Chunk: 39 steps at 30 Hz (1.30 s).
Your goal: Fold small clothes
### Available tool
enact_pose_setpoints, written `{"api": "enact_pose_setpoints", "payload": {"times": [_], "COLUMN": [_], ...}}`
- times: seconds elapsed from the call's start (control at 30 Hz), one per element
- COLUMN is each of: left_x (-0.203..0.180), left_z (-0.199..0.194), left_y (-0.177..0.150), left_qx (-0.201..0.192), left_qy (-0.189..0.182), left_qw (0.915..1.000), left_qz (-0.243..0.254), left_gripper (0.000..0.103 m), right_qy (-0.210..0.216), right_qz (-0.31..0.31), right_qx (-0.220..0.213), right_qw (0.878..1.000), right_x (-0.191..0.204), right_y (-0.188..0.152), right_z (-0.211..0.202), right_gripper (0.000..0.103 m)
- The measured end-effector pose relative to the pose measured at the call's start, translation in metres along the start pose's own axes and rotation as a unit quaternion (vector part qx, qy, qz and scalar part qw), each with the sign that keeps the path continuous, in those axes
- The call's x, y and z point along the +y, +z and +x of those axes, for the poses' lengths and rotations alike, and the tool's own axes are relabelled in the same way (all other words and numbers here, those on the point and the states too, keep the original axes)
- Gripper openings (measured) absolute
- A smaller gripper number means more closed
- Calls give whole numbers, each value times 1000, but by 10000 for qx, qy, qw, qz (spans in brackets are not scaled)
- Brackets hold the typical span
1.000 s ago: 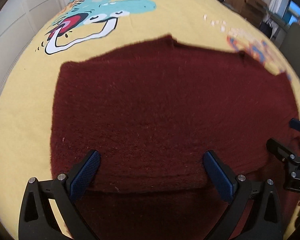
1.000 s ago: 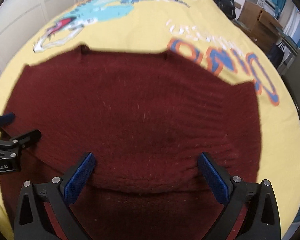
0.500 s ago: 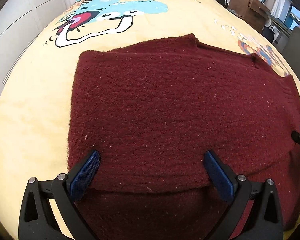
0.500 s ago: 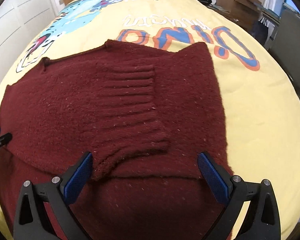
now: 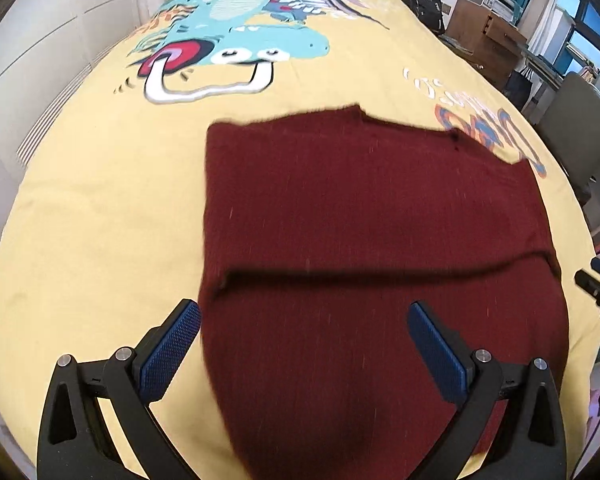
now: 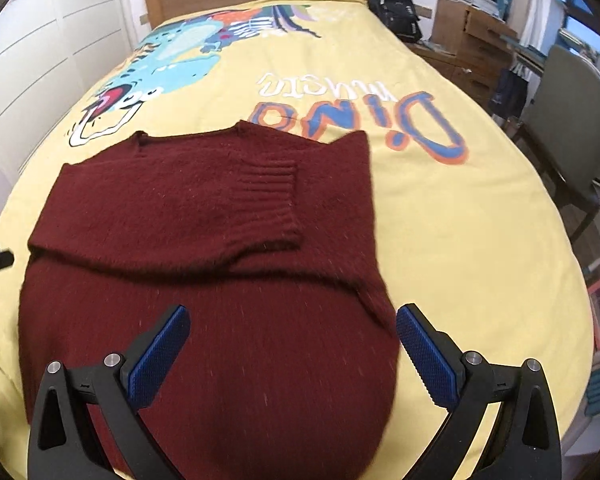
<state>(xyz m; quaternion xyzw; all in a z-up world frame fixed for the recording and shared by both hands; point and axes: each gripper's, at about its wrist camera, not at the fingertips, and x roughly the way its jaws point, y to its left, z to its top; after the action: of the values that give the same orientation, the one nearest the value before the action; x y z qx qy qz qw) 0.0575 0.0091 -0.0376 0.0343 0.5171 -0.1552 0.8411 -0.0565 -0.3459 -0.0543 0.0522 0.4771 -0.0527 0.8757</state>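
Your daylight is bright and even, coming from the windows [image 5: 592, 4] at right. Heavy fisheye bending and dark vignette at all corners. Motion blur smears the sweater [image 5: 364, 216] in the left view; the right view is sharper.

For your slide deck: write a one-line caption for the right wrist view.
Open right gripper above a partly folded maroon sweater on a yellow bedspread.

Both the left gripper [image 5: 304, 344] and the right gripper [image 6: 292, 344] now sit farther back from the folded sweater [image 6: 204, 216], showing more of the yellow bed [image 6: 440, 208] around it.
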Motion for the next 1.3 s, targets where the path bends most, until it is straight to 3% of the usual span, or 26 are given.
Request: {"api": "enact_pose_setpoints", "payload": {"times": [0.27, 0.5, 1.03, 1.07, 1.13, 1.2, 1.3], "left_x": [6, 16, 12, 13, 17, 18, 14], "left_z": [-8, -10, 20, 21, 25, 24, 20], "left_y": [-64, -101, -155, -157, -161, -162, -161], "left_qx": [293, 542, 1282, 1332, 1425, 1400, 1393], "left_qy": [130, 221, 111, 74, -45, -96, -288], "left_qw": [9991, 9975, 9901, 9892, 9874, 9877, 9881], "left_qz": [-260, -404, -557, -602, -687, -686, -591], "left_gripper": [102, 102, 100, 98, 79, 64, 39], "right_qy": [-48, -22, 84, 83, 83, 139, 348], "right_qz": [343, 509, 626, 627, 622, 666, 826], "right_qx": [217, 694, 1565, 1629, 1753, 1803, 1964], "right_qw": [9992, 9963, 9857, 9846, 9825, 9813, 9764], "right_x": [-13, -14, -13, -13, -12, -12, -14], "right_y": [-57, -101, -140, -141, -143, -142, -145], "right_z": [-13, -6, 16, 18, 22, 24, 28], "right_gripper": [102, 102, 102, 102, 97, 67, 47]}}
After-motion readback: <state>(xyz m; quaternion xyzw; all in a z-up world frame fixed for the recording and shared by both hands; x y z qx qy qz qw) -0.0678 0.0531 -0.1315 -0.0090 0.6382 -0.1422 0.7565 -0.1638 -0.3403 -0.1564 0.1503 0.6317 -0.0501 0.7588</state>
